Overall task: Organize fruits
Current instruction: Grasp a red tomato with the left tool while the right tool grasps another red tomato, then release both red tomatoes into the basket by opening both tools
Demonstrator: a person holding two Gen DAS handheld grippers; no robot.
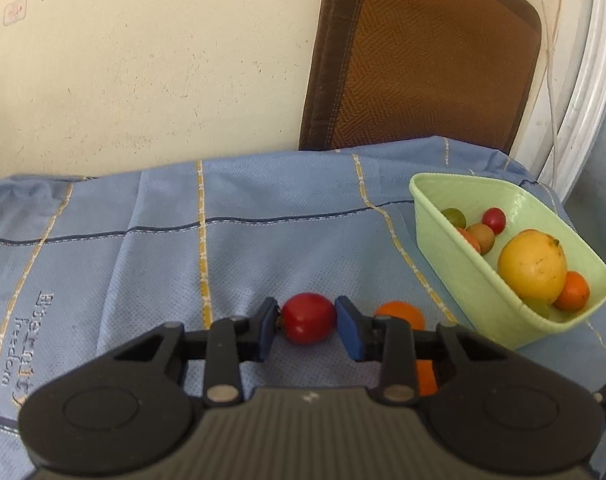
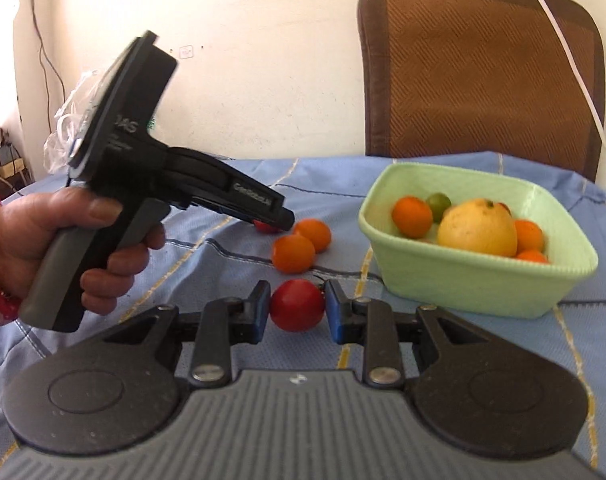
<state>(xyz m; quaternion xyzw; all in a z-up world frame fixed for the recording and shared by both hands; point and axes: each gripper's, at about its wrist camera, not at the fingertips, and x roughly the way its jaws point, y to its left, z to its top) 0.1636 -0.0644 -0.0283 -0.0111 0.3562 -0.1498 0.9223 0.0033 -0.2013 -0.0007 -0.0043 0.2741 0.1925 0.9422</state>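
My left gripper (image 1: 307, 307) is shut on a small red fruit (image 1: 309, 322) that rests on the blue cloth (image 1: 143, 248), one blue pad pressing each side. Two oranges (image 1: 401, 314) lie just right of it, one partly behind the right finger. My right gripper (image 2: 297, 293) is shut on another red fruit (image 2: 297, 309) near the green bowl (image 2: 463, 280). In the right wrist view a hand (image 2: 63, 232) holds the left gripper (image 2: 281, 219) over its red fruit (image 2: 265, 226), beside two oranges (image 2: 293, 253). The bowl (image 1: 483, 300) holds a large yellow fruit (image 1: 532, 266) and several small fruits.
A brown woven chair back (image 2: 479, 72) stands behind the table against a cream wall. A white cable (image 2: 575, 80) hangs at the right. Crumpled clear plastic (image 2: 69, 120) lies at the far left. The cloth (image 2: 231, 264) drapes over the table's far edge.
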